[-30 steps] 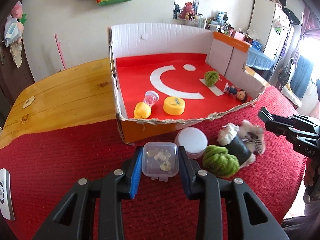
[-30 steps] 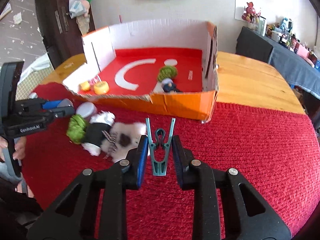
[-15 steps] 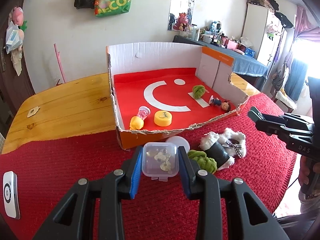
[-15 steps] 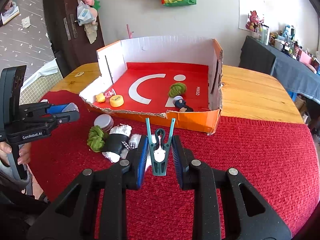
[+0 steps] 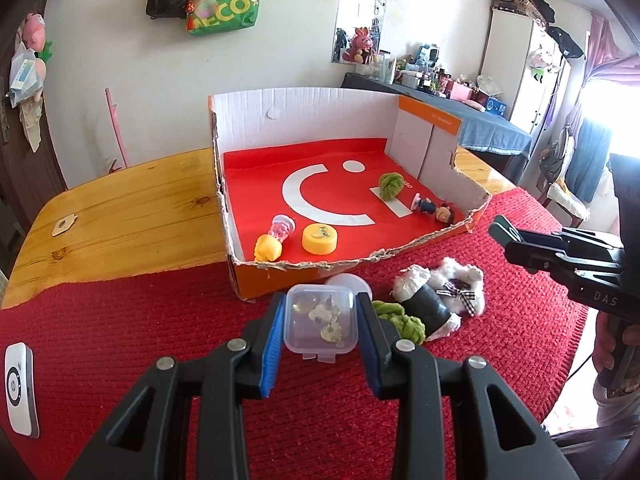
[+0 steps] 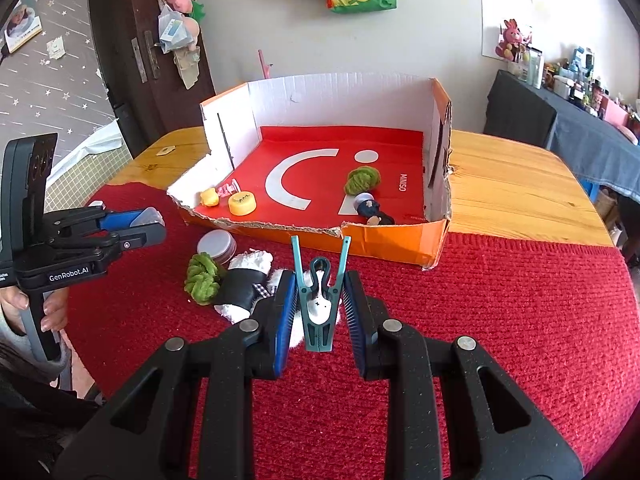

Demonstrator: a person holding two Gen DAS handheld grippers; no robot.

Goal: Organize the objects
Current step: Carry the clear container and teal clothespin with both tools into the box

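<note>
While the left gripper point(image 5: 320, 328) clamps a small clear box point(image 5: 321, 321) between its blue pads, the cardboard tray point(image 5: 308, 270) sits at twelve o'clock from it on the red cloth point(image 5: 120, 320). The right gripper point(image 6: 319, 312) pinches a teal clothespin point(image 6: 319, 296), its prongs pointing up. At ten o'clock from the clothespin lie a green yarn ball point(image 6: 202, 278), a plush toy point(image 6: 244, 286) and a round tin point(image 6: 216, 244).

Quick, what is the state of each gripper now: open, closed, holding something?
Left gripper: closed on the small clear plastic box.
Right gripper: closed on the teal clothespin.
</note>
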